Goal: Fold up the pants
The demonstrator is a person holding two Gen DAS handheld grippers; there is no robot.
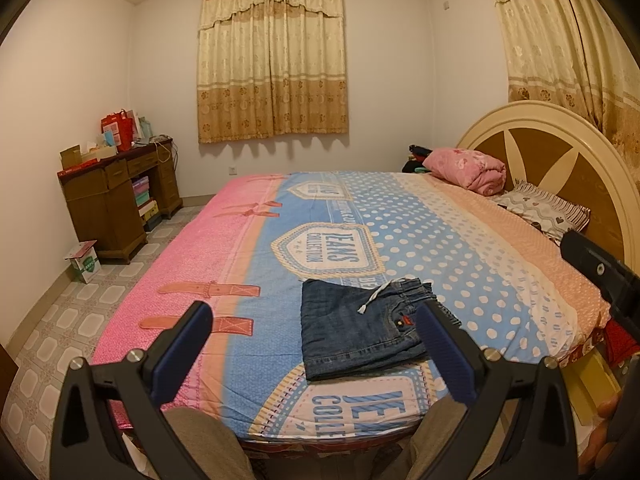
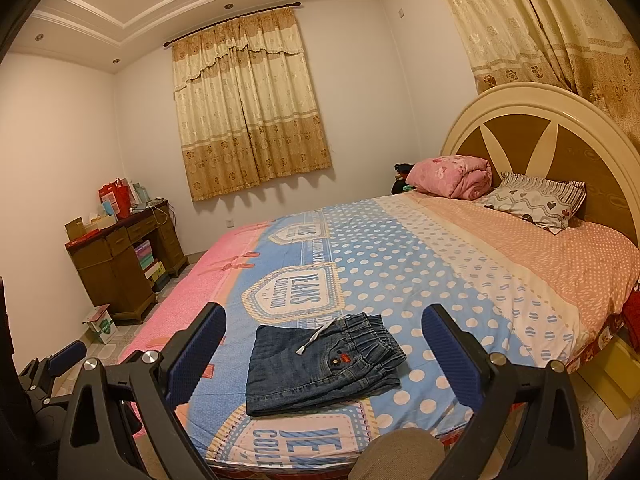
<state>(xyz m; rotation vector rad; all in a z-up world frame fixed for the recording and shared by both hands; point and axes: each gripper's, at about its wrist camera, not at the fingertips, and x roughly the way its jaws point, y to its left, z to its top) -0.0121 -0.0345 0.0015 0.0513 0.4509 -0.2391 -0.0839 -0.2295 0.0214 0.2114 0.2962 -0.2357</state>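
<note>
Open bedspread (image 2: 400, 280) all around the folded pants (image 2: 320, 364), free on the far, left and right sides; only a narrow strip between the pants and the near bed edge; pink rolled quilt (image 2: 452, 176) and pillow (image 2: 536, 200) well apart by the headboard (image 2: 560, 112); wooden desk (image 1: 116, 200) off the bed, across the floor.

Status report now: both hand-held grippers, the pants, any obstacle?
Left hand-held gripper open, holding nothing. Right hand-held gripper open, holding nothing. Jeans lie folded on the bedspread, near its front edge. Nothing in the way.
</note>
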